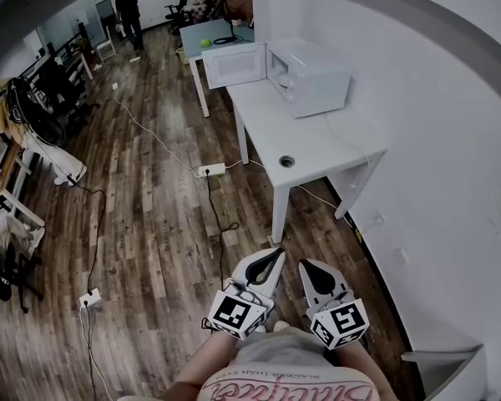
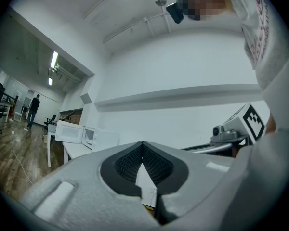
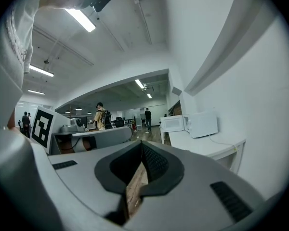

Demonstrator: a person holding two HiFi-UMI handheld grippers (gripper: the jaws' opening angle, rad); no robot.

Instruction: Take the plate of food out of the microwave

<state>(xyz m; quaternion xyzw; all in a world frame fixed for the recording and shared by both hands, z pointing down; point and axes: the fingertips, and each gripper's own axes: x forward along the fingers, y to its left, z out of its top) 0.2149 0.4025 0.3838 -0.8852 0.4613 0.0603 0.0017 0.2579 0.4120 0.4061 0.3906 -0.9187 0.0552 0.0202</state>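
View from my head, with both tongs held low and close to my body. My left tongs (image 1: 275, 256) and right tongs (image 1: 305, 266) lie side by side, near each other but apart. Each is closed tip to tip and holds nothing.

The microwave (image 1: 313, 78) stands well ahead of both tongs on a white table (image 1: 317, 144). Its door (image 1: 234, 63) is swung open toward the left-tongs side. The plate of food cannot be seen from here. I judge that it sits inside the oven, far beyond the reach of either pair. The task has not yet got past the approach.

Risks, as I judge them:
- A cable (image 1: 215, 211) and a power strip (image 1: 212, 170) lie on the floor ahead of the left tongs, and could catch a foot on the way in.
- The open door stands on the left tongs' side of the approach and could be knocked.
- Both tongs must open before they reach the plate. A closed tip would push it deeper.
- A grip on one edge only could tilt the plate and spill the food.

Count:
- Tongs: two.
- Microwave: one.
- Open door: one.
- Power strips on the floor: two, the second (image 1: 90, 299) well to the left of the left tongs.
- Plates in view: none.
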